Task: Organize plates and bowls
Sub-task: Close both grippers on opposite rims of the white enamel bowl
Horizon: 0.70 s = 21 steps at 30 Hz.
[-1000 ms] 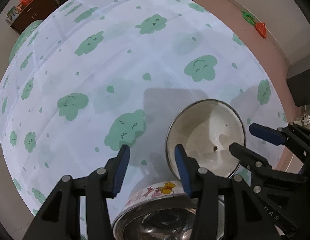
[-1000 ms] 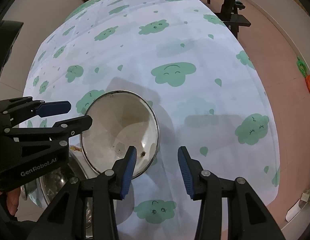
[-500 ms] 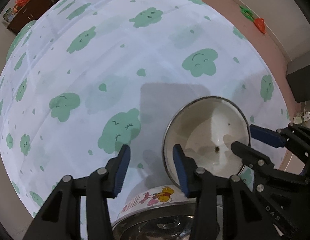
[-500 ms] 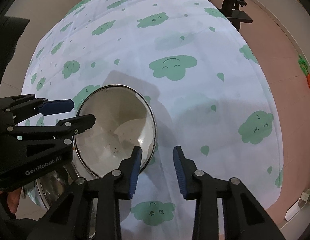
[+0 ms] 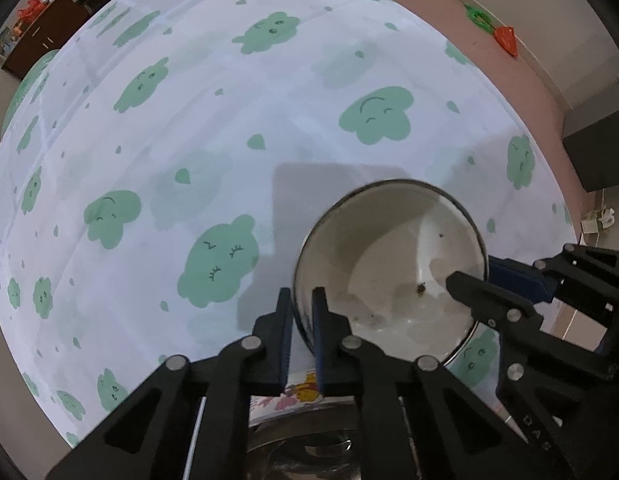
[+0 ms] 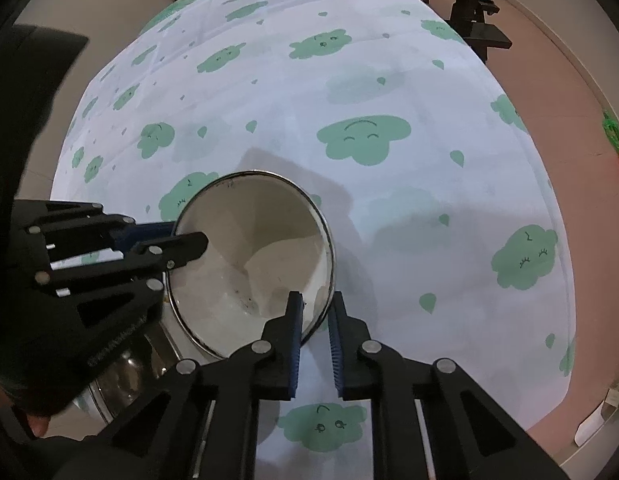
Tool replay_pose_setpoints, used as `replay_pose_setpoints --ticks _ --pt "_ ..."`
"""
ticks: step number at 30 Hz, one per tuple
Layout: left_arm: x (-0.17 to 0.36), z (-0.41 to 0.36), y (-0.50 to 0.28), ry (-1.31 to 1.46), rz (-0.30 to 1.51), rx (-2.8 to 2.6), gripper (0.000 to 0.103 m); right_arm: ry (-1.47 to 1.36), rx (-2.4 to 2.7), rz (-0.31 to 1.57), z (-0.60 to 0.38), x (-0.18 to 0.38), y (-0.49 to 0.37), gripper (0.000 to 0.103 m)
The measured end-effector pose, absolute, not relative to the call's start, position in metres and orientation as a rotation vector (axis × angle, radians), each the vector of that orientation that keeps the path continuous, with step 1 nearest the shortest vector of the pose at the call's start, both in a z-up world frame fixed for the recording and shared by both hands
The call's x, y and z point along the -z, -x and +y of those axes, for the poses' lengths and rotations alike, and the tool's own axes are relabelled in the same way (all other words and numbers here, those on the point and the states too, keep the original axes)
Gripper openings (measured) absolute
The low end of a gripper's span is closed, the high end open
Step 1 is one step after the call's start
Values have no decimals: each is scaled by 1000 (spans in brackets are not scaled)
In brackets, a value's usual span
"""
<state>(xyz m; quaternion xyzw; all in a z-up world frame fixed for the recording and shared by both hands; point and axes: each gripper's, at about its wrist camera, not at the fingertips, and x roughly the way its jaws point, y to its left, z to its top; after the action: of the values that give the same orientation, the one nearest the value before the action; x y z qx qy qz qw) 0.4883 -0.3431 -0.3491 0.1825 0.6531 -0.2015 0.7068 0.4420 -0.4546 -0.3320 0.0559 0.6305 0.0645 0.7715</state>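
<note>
cloud-print tablecloth (image 5: 237, 128) – orange carrot toy (image 5: 506, 37) on floor

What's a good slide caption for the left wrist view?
Both grippers, left and right, pinch opposite rims of a white bowl over the cloud-print tablecloth.

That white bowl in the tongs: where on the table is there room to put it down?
Nearly the whole cloud-print tablecloth beyond the white bowl is bare, to the far edge and both sides. It is crowded only at the near edge, where the steel bowl sits beneath the left tongs and right tongs.

Both tools (image 6: 313, 320) on bowl (image 6: 249, 256) rim
</note>
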Motion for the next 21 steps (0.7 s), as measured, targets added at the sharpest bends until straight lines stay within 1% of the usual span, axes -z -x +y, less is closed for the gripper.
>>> replay_pose_setpoints --ticks 7,21 --pt "337 -344 -496 -384 1438 458 5 -119 -134 1353 -456 327 -442 14" --pt "315 -329 -485 -371 1408 459 5 -112 -136 1325 -458 302 -446 14"
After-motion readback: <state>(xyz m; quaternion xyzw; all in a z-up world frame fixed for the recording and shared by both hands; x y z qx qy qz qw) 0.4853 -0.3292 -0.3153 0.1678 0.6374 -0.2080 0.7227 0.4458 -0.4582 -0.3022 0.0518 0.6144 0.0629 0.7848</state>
